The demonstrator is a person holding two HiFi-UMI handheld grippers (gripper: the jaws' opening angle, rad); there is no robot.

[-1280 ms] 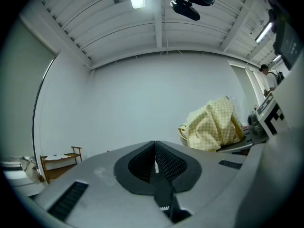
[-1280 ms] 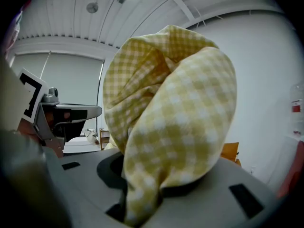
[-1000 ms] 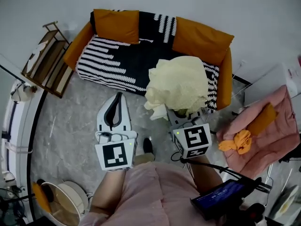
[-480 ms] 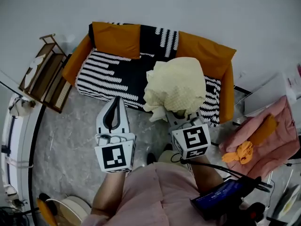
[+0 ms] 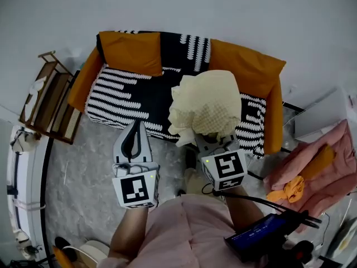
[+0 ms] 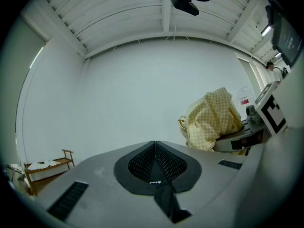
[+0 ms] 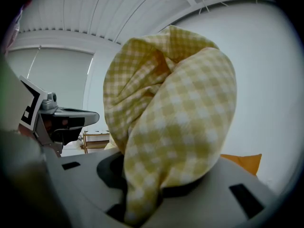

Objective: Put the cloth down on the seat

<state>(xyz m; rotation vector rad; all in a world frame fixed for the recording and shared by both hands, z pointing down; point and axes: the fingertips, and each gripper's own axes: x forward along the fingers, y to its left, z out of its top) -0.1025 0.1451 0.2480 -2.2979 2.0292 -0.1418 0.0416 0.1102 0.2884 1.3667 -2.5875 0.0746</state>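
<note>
Person wears a pale pink shirt (image 5: 178, 228), forearms uncovered. L tool (image 5: 137, 127): white/lt grey plastic shell tapering to a point, w/ blk lining round the inner opening. At its rear sits the L cube (image 5: 134, 188), white w/ a blk square marker on top and a small green LED (image 5: 150, 176) at one corner. R tool (image 5: 207, 140): same grey-white body. The R cube (image 5: 225, 170) has the same sort of marker and LED. A blk cable (image 5: 262, 201) runs from the R tool's rear to a dark device (image 5: 261, 237) w/ a blue-lit screen. In the left gripper view the L tool's pads (image 6: 166, 163) are blk w/ fine mesh texture. The shell has dark rectangular slots (image 6: 69, 199).
</note>
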